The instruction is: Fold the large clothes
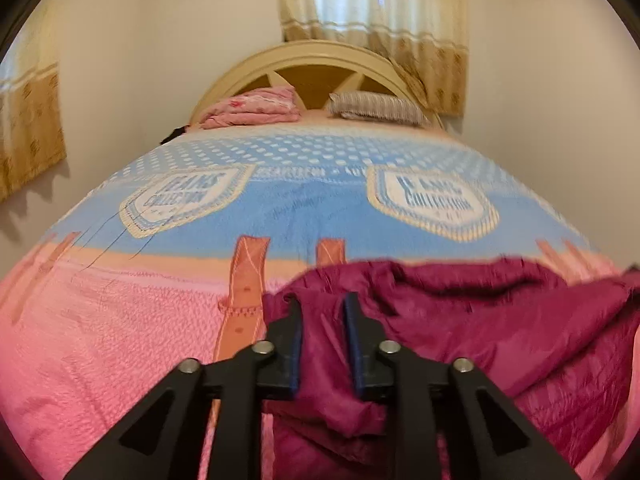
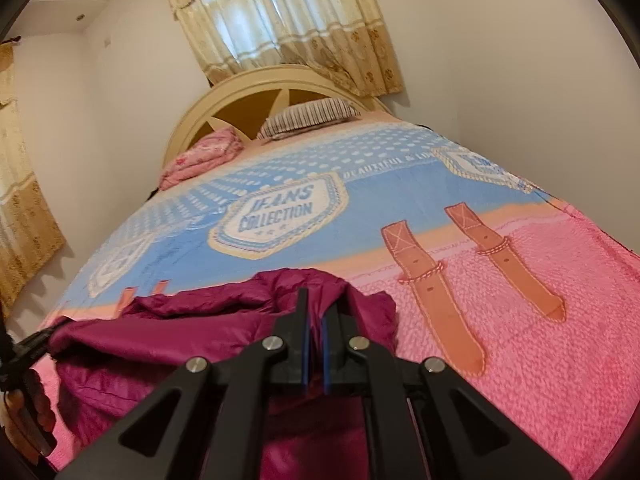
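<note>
Pinching garment (image 2: 224, 328) hem, seemingly — bedspread (image 2: 520, 280) beyond.

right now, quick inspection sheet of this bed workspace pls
surface: bed with pink and blue bedspread, bare around the garment
job's things: maroon garment crumpled at the near edge, not yet folded
clutter: folded pink cloth and striped pillow by the headboard
grippers: left tool open, garment between its fingers; right tool shut on the garment
cables: nothing seen
surroundings: beige curtains over the window, plain walls
</note>
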The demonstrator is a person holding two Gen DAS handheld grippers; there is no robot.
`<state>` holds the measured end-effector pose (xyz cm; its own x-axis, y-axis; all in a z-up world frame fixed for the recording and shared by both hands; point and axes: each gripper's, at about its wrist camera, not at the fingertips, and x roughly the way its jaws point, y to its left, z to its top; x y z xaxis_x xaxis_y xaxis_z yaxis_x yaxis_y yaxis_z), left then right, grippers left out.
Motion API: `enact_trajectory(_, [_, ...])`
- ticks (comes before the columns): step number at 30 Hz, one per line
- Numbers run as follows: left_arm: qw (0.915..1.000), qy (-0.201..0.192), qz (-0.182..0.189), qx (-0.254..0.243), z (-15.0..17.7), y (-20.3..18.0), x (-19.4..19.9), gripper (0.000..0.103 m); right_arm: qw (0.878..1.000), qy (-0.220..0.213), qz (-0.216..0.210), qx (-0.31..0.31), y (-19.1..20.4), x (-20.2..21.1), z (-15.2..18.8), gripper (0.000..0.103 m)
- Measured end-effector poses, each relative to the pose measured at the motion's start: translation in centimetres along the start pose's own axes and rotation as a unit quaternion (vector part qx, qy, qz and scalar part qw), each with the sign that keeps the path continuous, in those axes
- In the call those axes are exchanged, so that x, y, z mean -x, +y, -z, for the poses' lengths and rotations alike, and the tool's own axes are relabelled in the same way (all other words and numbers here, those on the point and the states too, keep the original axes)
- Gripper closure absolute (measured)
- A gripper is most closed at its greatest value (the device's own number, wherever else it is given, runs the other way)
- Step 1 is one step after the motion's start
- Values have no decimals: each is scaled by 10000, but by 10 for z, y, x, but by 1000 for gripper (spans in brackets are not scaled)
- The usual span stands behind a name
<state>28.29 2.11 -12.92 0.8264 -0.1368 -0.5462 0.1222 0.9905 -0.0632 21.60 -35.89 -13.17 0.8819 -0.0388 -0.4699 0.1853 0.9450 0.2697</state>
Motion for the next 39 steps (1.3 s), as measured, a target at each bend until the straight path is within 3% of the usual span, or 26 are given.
enact_trajectory(2, [9991,-266,-231,250,-8,8,0,24,9999,67,84,19,0,-14,-2,97])
enact_trajectory(4, [9956,-657,-508,437,-14,17,3,10,9998,110,125,86,1,-25,-3,97])
enact_trajectory(5, [9939,-820,-562,476,-18,20,4,10,9997,153,131,119,3,-32,-5,96])
enact_trajectory(8, [9925,-778,-865,365,-29,20,-9,10,9996,175,217,62,1,-50,-9,93])
enact_trajectory(10, [9903,-785,-1085,361,-33,19,-16,10,9991,184,386,-15,0,-61,-12,79])
enact_trajectory(11, [9881,-762,-1279,374,-37,17,-21,10,9987,185,468,-60,0,-67,-14,61])
enact_trajectory(12, [9863,-728,-1427,383,-39,17,-24,10,9983,154,554,-81,1,-70,-15,36])
enact_trajectory(14, [9804,-676,-1801,416,-44,16,-28,10,9959,-66,904,-84,4,-72,-17,20])
enact_trajectory(16, [9778,-646,-1936,478,-48,13,-27,10,9948,-125,1011,-66,7,-69,-20,21])
enact_trajectory(19, [9802,-627,-1805,511,-42,4,-17,10,9946,-95,1017,211,26,-57,-20,21])
enact_trajectory(24, [9801,-795,-1775,-393,-13,-52,-10,9,9958,35,528,747,82,-41,0,20])
enact_trajectory(27, [9711,-780,-1973,-1093,-2,-81,-28,9,9876,253,317,1520,120,-54,21,20])
enact_trajectory(30, [9640,-509,-2133,-1502,3,-90,-61,9,9773,384,578,2001,129,-81,31,20])
enact_trajectory(32, [9643,-124,-2240,-1408,5,-83,-87,9,9744,575,702,2056,121,-103,30,20])
enact_trajectory(35, [9702,468,-2209,-877,9,-64,-120,9,9739,722,937,1936,103,-126,26,20])
enact_trajectory(39, [9746,727,-2059,-493,9,-56,-140,9,9786,875,910,1623,83,-141,27,20])
